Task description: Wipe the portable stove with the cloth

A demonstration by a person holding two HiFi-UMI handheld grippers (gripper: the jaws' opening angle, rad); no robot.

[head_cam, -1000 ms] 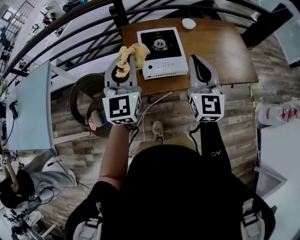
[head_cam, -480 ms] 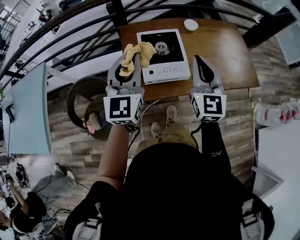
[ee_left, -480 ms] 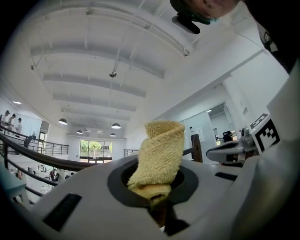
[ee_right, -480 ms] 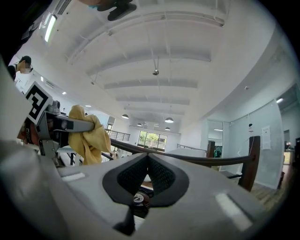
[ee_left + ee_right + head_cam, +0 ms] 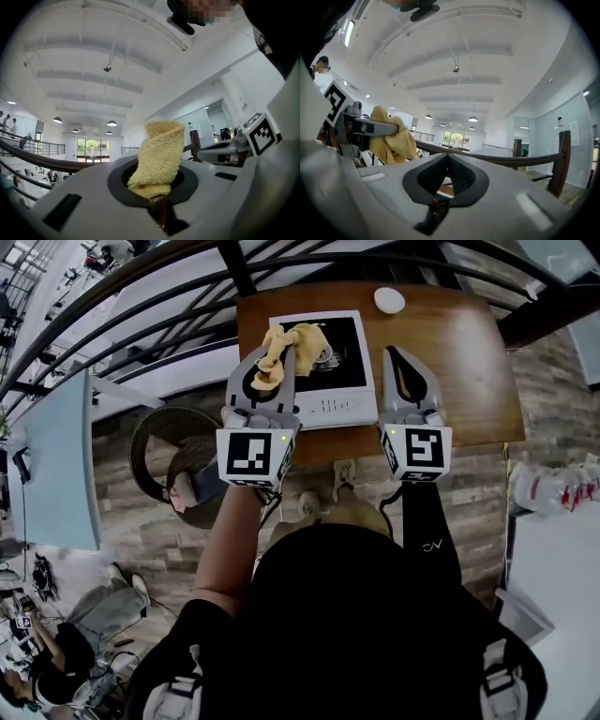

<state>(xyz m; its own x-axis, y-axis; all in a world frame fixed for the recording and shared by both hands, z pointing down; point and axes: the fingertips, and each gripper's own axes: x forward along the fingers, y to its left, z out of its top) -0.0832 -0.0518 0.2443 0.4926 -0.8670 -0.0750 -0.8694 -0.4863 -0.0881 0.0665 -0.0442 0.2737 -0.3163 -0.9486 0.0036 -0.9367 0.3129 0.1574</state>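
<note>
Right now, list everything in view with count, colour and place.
table: one, brown wood, ahead of the person
portable stove: one, white with a black top, on the table's left part, near its front edge
cloth: one, yellow, bunched over the stove
small round thing: one, white, at the table's far edge
railing: one, black, beyond the table
basket-like thing: one, dark and round, on the floor left of the table
left gripper: one, grey, shut on the cloth
right gripper: one, grey, jaws together and empty, above the table right of the stove
</note>
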